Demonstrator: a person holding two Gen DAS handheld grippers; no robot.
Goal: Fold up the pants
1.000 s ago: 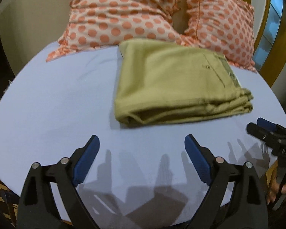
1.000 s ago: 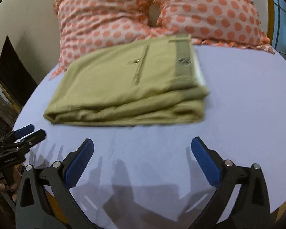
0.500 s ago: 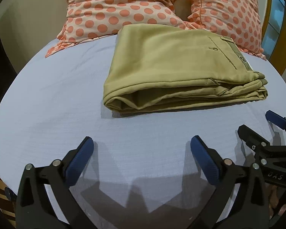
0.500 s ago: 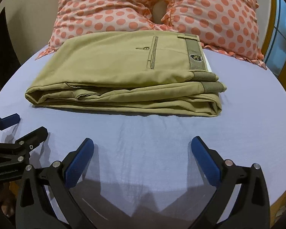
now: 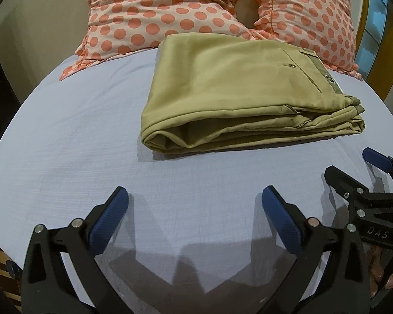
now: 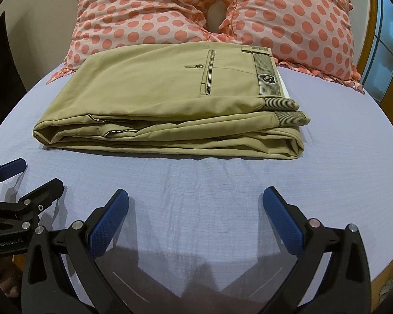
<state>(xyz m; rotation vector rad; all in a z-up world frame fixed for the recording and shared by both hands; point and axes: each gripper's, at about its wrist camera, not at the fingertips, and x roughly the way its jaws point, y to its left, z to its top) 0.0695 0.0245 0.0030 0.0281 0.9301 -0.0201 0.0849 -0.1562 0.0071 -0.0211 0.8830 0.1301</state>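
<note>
Khaki pants [image 5: 238, 94] lie folded into a flat rectangular stack on the lilac bed sheet [image 5: 78, 136], waistband to the right. They also show in the right wrist view [image 6: 170, 104]. My left gripper [image 5: 195, 206] is open and empty, hovering over the sheet in front of the pants, apart from them. My right gripper [image 6: 196, 206] is open and empty, also in front of the pants. The right gripper shows at the right edge of the left wrist view [image 5: 353, 172]; the left gripper shows at the left edge of the right wrist view [image 6: 26, 180].
Two pink pillows with orange dots [image 5: 170, 13] [image 6: 288, 13] lean against the wall behind the pants. A window with a yellow wooden frame [image 6: 387, 39] is at the right. The bed's front edge runs under both grippers.
Both grippers have steadied and settled facing the folded pants, staying open. The pants have not moved.
</note>
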